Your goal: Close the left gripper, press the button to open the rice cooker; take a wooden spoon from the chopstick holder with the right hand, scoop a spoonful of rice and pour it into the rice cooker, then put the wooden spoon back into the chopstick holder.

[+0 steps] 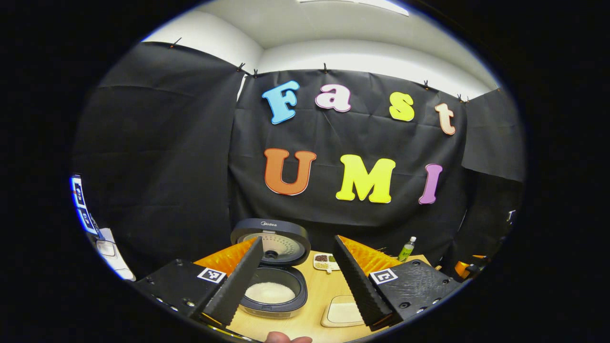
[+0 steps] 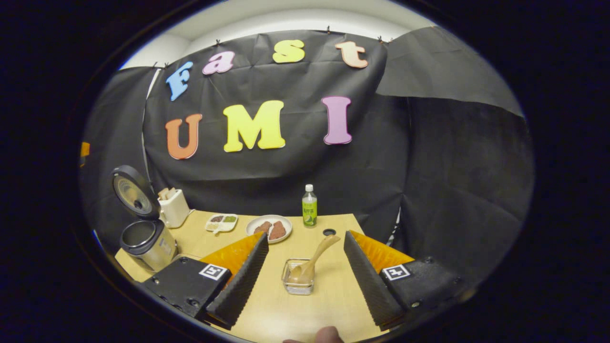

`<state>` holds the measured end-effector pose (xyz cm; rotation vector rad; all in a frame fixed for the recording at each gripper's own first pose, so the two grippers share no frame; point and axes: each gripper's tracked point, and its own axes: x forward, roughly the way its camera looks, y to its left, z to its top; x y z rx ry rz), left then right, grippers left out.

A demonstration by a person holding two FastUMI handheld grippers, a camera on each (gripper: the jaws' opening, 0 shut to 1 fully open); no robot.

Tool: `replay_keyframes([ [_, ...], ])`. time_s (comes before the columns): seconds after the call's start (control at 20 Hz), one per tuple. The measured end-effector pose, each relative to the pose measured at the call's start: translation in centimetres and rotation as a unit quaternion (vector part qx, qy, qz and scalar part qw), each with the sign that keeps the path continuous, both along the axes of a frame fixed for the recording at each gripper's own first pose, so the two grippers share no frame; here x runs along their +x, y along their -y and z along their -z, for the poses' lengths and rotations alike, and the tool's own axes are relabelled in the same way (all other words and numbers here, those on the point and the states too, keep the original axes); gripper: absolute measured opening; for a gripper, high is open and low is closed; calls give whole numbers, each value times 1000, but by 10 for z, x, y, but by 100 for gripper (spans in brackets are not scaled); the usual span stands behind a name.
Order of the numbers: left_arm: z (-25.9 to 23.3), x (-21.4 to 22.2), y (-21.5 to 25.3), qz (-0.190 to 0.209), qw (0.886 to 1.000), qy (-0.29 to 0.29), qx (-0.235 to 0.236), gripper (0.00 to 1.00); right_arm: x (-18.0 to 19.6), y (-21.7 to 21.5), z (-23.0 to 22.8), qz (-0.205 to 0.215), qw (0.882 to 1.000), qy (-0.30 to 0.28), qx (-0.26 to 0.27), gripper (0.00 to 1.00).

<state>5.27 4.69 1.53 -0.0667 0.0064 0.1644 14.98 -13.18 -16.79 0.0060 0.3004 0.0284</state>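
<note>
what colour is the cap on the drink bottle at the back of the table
White. The bottle shows it best in the right gripper view, above a green label.

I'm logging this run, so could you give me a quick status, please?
Both grippers open, empty. Rice cooker lid up, rice inside. Wooden spoon resting in holder. Nothing in the way.

rice cooker (image 1: 272,286) mouth unobstructed (lid (image 1: 271,239) raised behind), bare table (image 2: 305,314) before the spoon (image 2: 312,259)
</note>
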Motion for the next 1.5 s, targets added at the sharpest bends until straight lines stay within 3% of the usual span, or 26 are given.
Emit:
replay_keyframes([
  [0.15,4,6,8,-12,1000,-13,-4,94,38,1,43,-24,999,-33,13,100],
  [0.5,12,14,12,-45,998,-40,-4,95,104,19,136,-26,992,-114,41,100],
  [0.55,15,15,11,-51,998,-46,-1,95,110,19,144,-27,991,-124,51,90],
  [0.75,20,12,10,-63,996,-57,5,95,127,17,165,-38,987,-145,62,80],
  [0.8,23,9,9,-67,996,-61,6,95,127,15,167,-42,986,-147,66,69],
  [0.85,23,7,6,-71,995,-63,8,95,129,15,169,-43,986,-150,67,72],
  [0.95,25,2,4,-78,995,-65,11,95,131,12,174,-45,983,-159,81,62],
  [1.0,26,0,3,-79,995,-67,11,95,130,11,174,-42,982,-164,88,48],
  [1.1,25,-4,-1,-82,994,-65,13,95,128,15,172,-30,981,-165,97,31],
  [1.15,24,-5,-2,-83,994,-63,14,95,125,12,167,-32,979,-166,111,32],
  [1.25,23,-8,-3,-78,995,-60,9,95,118,3,164,-31,976,-172,130,22],
  [1.4,21,-15,-11,-73,996,-50,12,95,111,2,151,-18,980,-166,113,11],
  [1.5,23,-20,-18,-69,996,-48,19,94,108,-1,132,-10,984,-146,100,9],
])
